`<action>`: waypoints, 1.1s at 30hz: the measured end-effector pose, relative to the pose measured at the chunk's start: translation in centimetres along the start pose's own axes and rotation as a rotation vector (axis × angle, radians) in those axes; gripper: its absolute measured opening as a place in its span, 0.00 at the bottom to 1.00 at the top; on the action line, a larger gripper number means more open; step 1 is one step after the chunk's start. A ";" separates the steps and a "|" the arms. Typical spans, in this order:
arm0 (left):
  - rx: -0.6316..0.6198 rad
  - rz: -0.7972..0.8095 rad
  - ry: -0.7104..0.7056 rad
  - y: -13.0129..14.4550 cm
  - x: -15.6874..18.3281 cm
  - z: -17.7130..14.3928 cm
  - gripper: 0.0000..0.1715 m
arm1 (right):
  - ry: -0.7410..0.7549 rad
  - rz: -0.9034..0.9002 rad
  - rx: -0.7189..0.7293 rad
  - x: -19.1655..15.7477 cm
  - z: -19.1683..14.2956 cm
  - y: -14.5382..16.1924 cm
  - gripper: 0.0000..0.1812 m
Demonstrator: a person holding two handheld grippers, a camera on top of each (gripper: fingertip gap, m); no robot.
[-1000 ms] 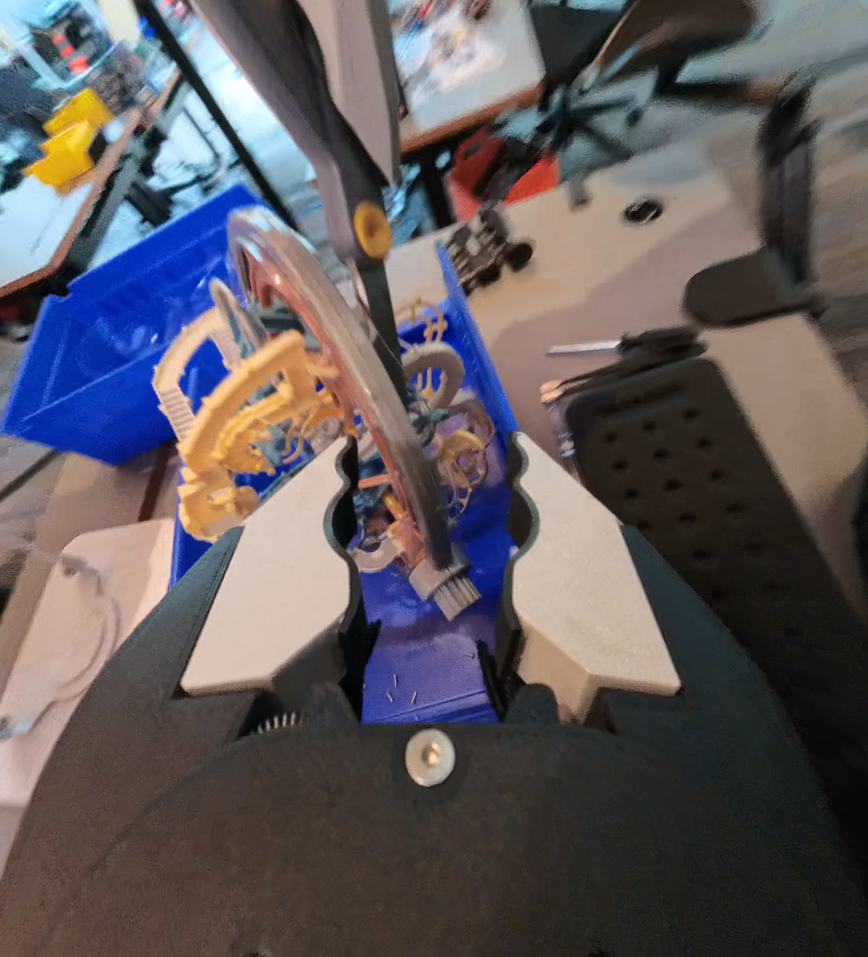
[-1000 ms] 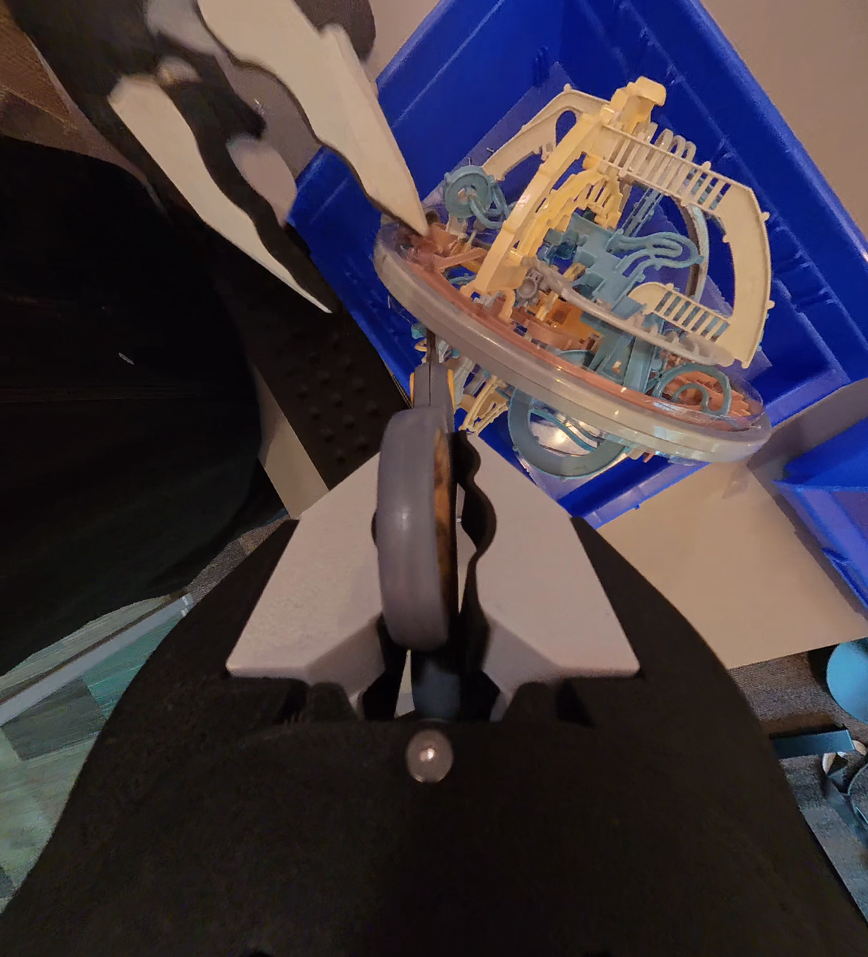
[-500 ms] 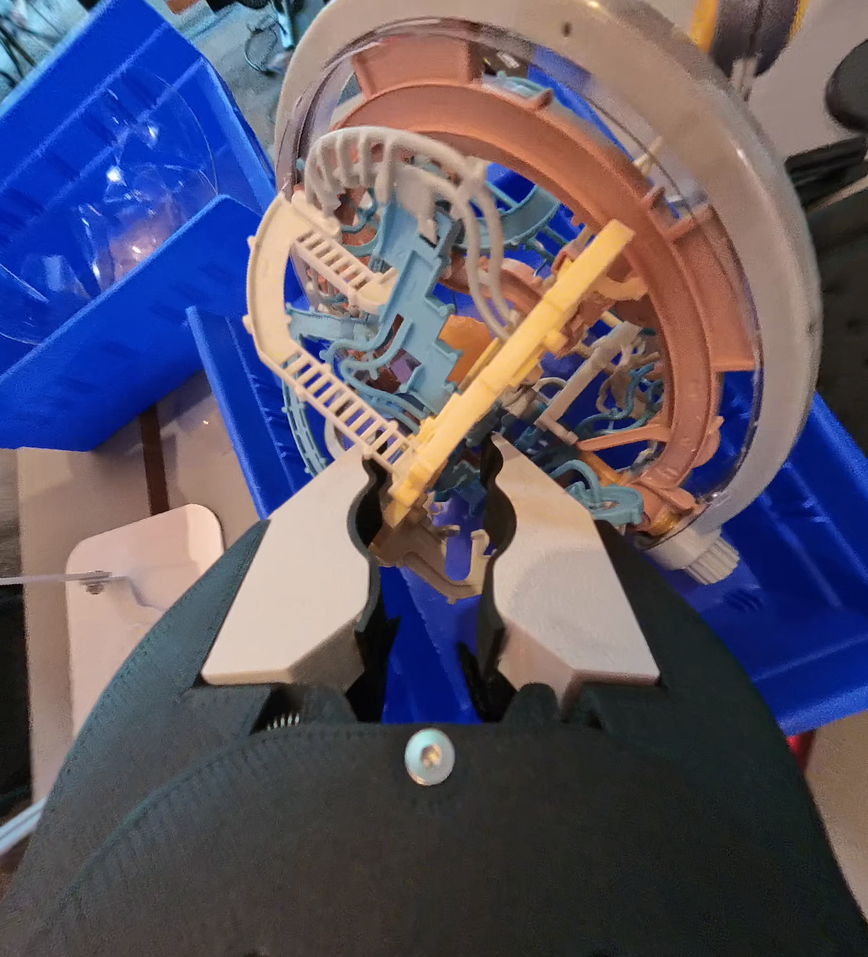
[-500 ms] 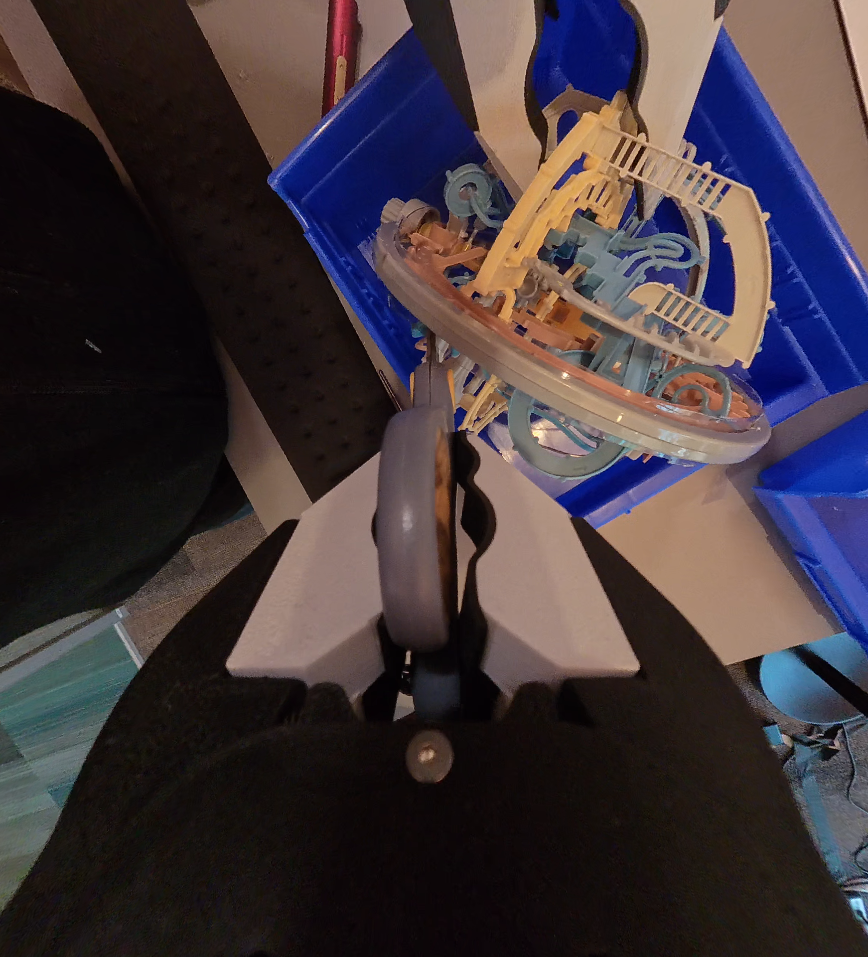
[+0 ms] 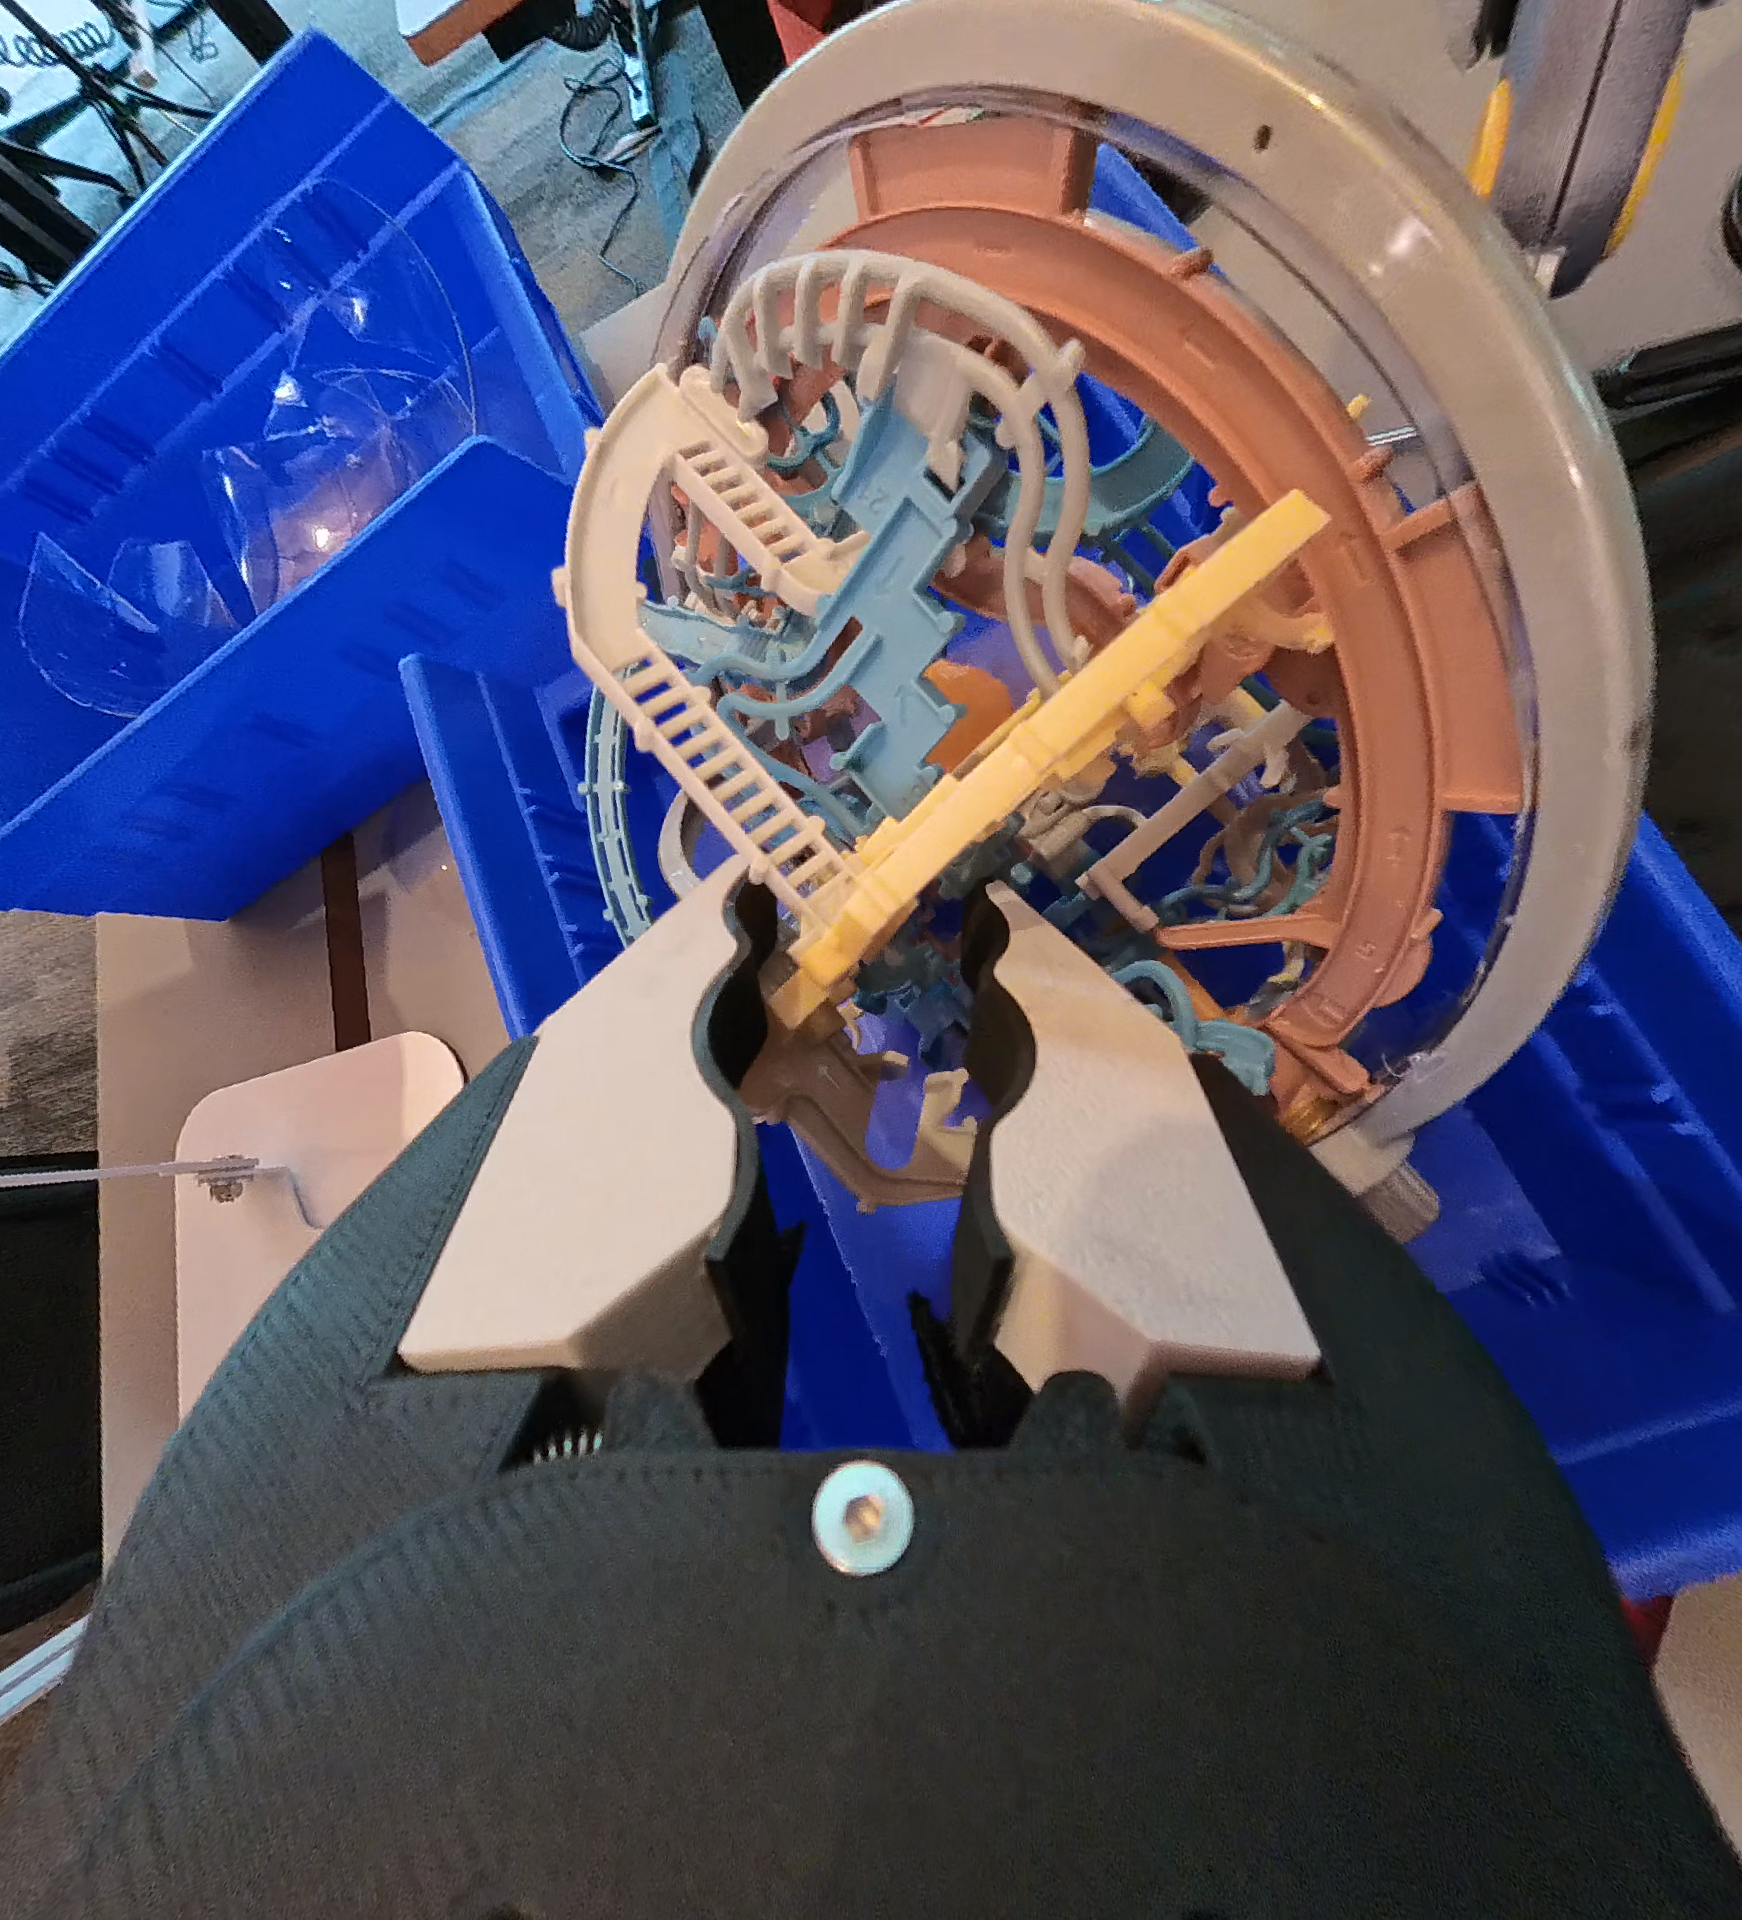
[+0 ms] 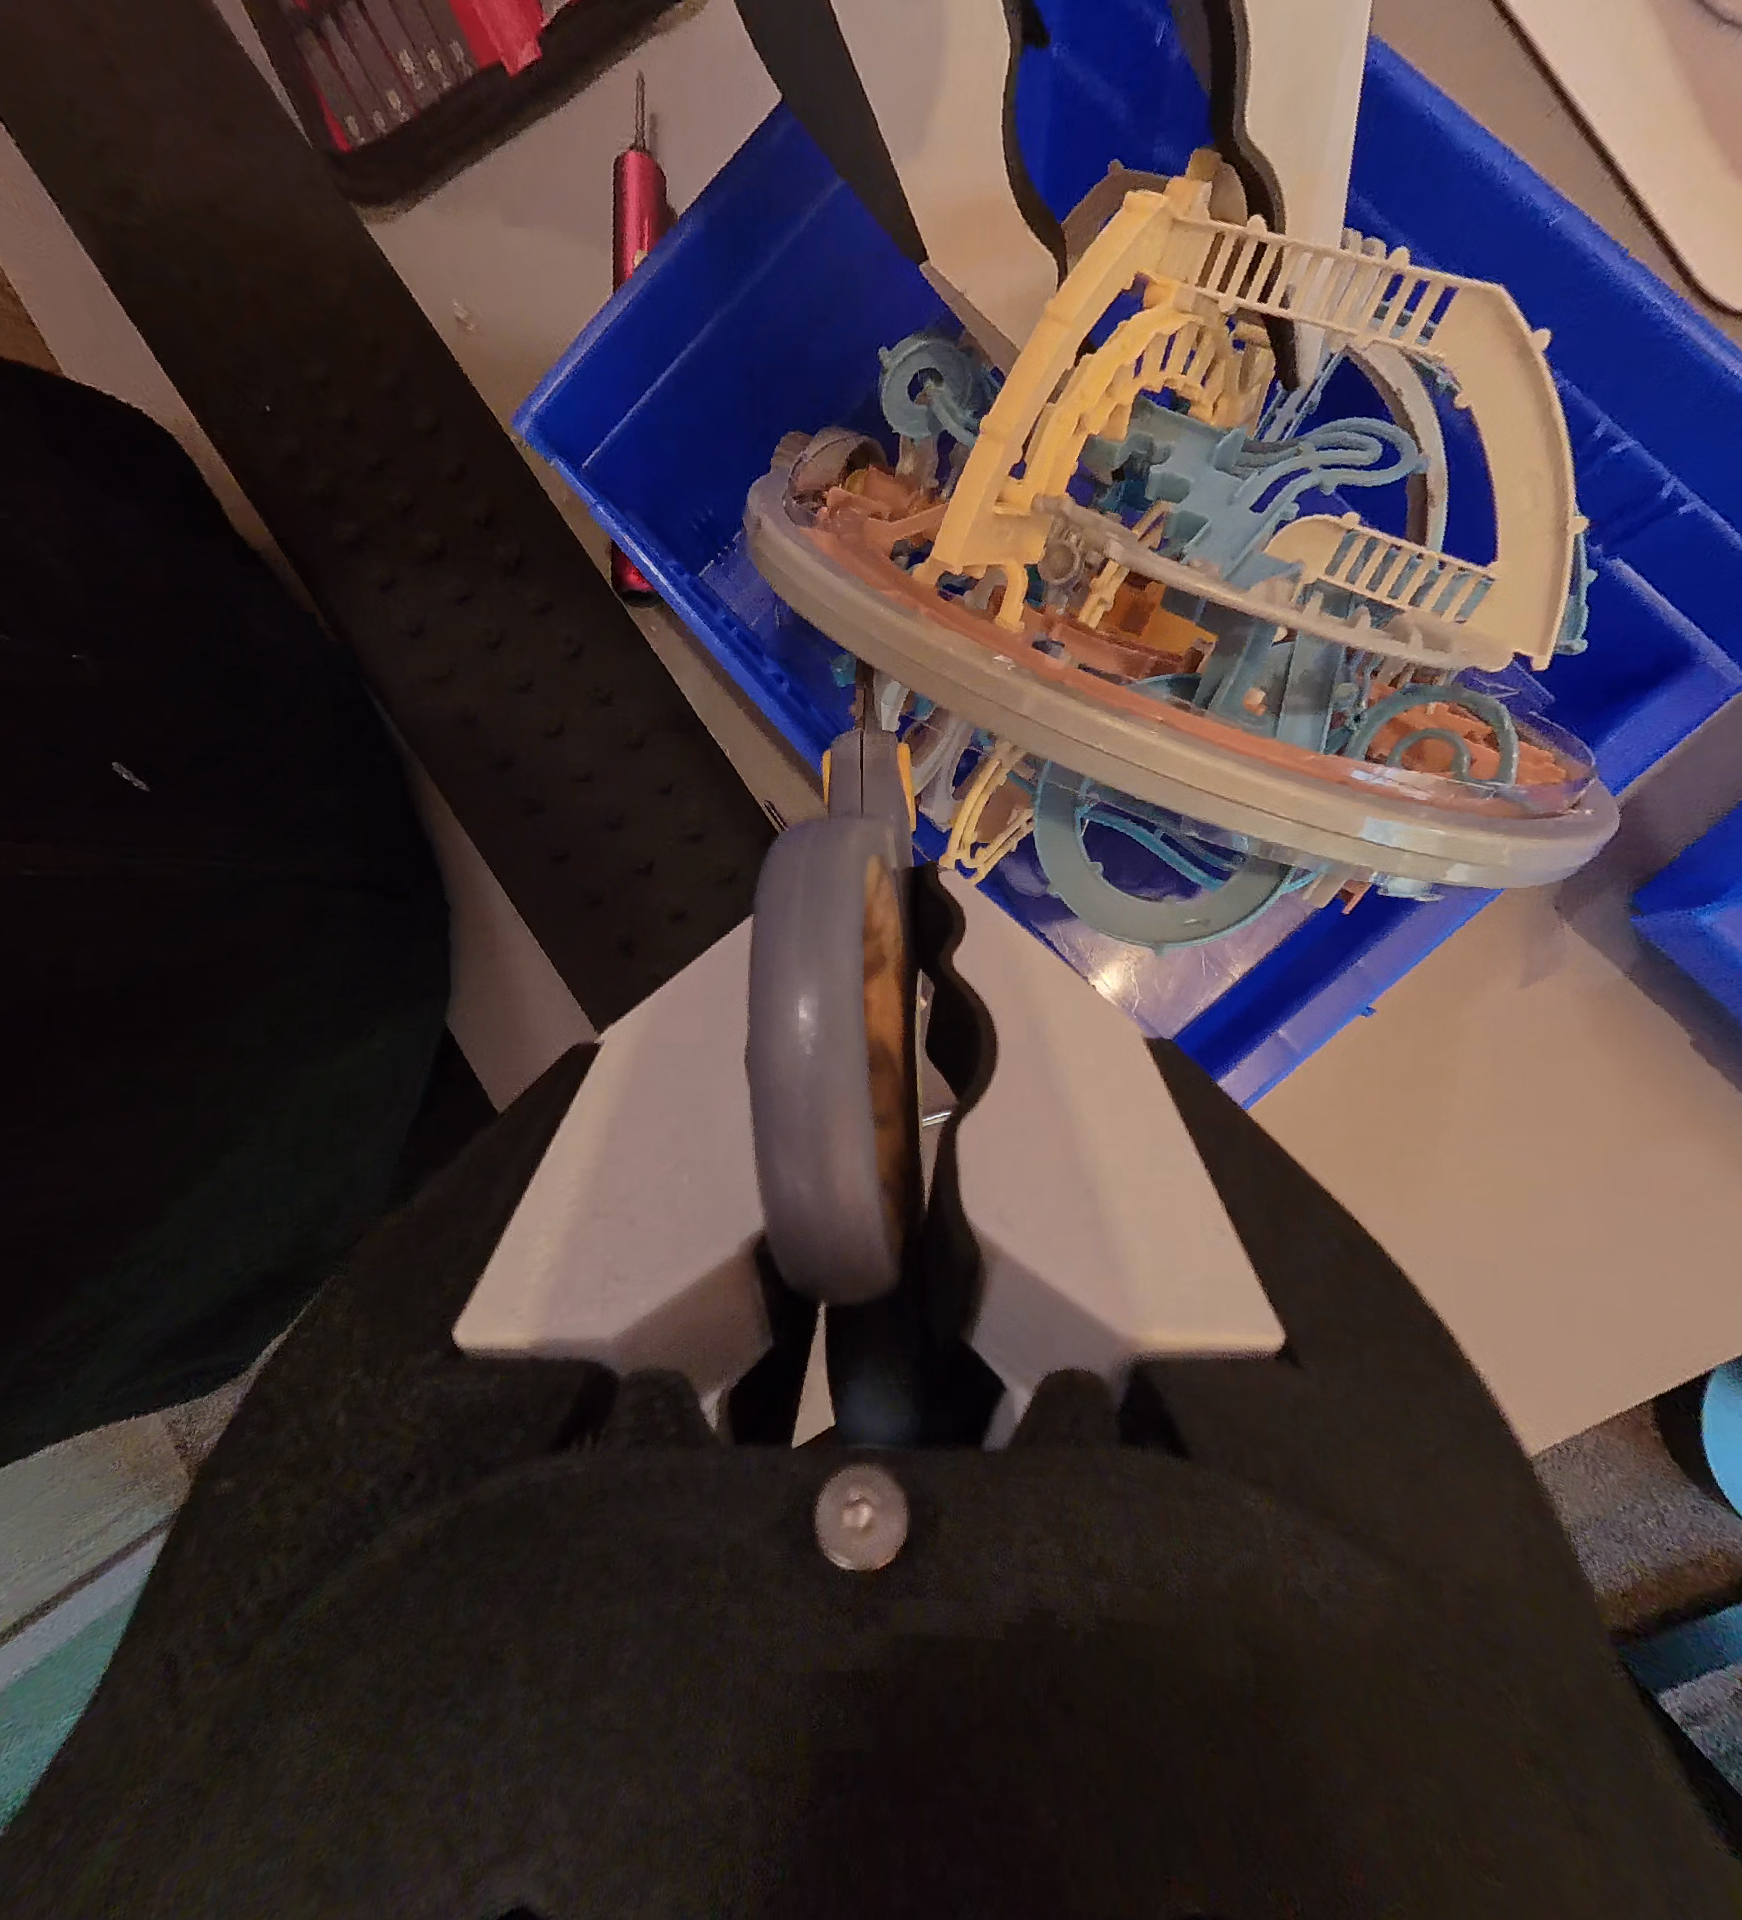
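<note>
Two claws meet on one maze toy: right claw (image 6: pixel 924 883) clamped on a grey scissor-like handle (image 6: pixel 831 1081) at frame centre, tool tip under the maze's grey ring (image 6: pixel 1137 727). Left claw (image 5: pixel 862 920) apart around the maze's yellow track (image 5: pixel 1054 727), frame centre, over a blue bin (image 5: pixel 1625 1195); second blue bin (image 5: pixel 171 623) upper left holds a clear dome (image 5: pixel 254 499).

Pale tabletop (image 6: pixel 1469 1195), cluttered.
On it: blue bin (image 6: pixel 701 343), second blue bin (image 5: pixel 223 582), black perforated mat (image 6: pixel 410 436), red screwdriver (image 6: pixel 630 208).
</note>
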State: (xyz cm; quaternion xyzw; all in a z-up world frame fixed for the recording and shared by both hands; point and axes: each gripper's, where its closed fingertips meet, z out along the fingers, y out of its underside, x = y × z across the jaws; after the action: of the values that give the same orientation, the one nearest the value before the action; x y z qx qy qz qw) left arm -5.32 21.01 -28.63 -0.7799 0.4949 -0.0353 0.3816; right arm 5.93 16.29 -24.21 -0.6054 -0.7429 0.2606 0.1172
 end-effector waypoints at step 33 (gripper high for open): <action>0.082 -0.199 -0.074 1.3 -1.3 -0.8 0.22 | -0.022 0.188 0.472 -0.3 3.6 2.6 0.08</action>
State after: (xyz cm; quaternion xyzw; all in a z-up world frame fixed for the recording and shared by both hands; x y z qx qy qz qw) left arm -7.30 21.32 -28.42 -0.8096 0.3988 -0.0643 0.4259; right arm 6.40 15.50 -28.54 -0.6247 -0.6032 0.4433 0.2224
